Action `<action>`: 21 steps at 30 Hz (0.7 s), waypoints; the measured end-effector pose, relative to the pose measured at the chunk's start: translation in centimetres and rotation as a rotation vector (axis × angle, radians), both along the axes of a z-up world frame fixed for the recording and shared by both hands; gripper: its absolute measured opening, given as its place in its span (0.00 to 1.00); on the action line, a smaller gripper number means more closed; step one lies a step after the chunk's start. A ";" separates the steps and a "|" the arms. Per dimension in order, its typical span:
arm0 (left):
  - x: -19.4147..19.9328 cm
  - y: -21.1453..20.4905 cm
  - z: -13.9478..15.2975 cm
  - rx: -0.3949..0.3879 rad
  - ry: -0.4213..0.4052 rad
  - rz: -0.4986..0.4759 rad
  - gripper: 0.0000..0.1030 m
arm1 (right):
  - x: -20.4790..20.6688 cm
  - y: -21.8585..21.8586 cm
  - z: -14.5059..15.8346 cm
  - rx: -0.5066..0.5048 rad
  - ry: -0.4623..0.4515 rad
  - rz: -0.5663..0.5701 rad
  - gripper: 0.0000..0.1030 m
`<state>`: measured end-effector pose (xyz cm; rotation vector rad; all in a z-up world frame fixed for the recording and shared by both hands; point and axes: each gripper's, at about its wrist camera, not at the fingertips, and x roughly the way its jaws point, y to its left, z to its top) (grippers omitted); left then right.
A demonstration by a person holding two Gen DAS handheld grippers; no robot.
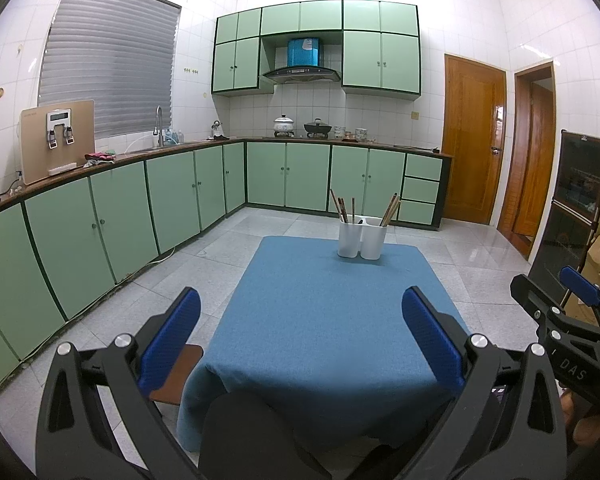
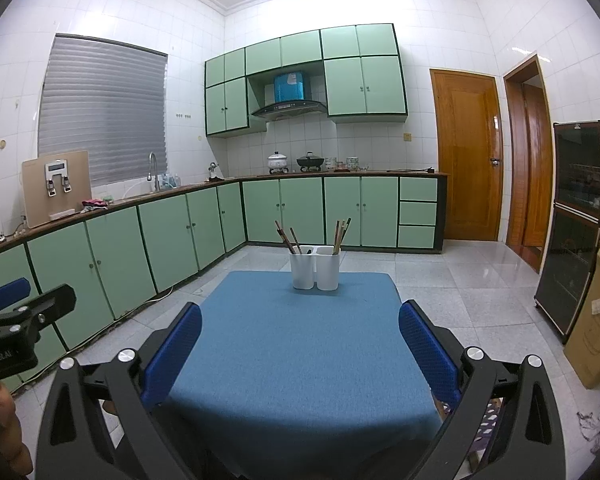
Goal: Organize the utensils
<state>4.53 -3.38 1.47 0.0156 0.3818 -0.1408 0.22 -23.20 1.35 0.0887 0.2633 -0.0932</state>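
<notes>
1. White plastic makes up the two holders, the left holder [image 1: 348,239] and the right holder [image 1: 373,239], which stand upright and touching side by side at the far end of the desk [image 1: 324,320]
2. Blue cloth covers that desk; apart from the holders its top shows only bare cloth
3. Brown chopsticks [image 1: 342,208] lean in the left holder, fanned out toward its left side
4. More chopsticks [image 1: 391,210] lean in the right holder, bunched and tilted to its right
5. From the right wrist camera the same pair shows: left holder [image 2: 302,267] with its chopsticks [image 2: 286,237] and right holder [image 2: 327,268] with its chopsticks [image 2: 341,232]
6. The left tongs [image 1: 301,340] are spread wide with nothing between the blue pads, held at the desk's near end, well apart from the holders
7. The right tongs [image 2: 300,350] are likewise spread and hold nothing, also at the near end, facing the holders
8. Behind the holders run green floor cabinets [image 1: 288,178]; a cardboard box [image 2: 596,320] stands to the right of the holders, off the desk
</notes>
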 end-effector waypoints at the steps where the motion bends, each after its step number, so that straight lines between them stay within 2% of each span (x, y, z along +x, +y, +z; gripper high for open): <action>1: 0.0 -0.1 0.1 0.001 0.000 0.001 0.95 | 0.0 0.0 0.0 0.000 0.000 0.001 0.94; 21: -0.1 0.0 -0.1 -0.002 -0.002 0.001 0.95 | 0.0 0.0 0.0 -0.001 -0.001 0.001 0.94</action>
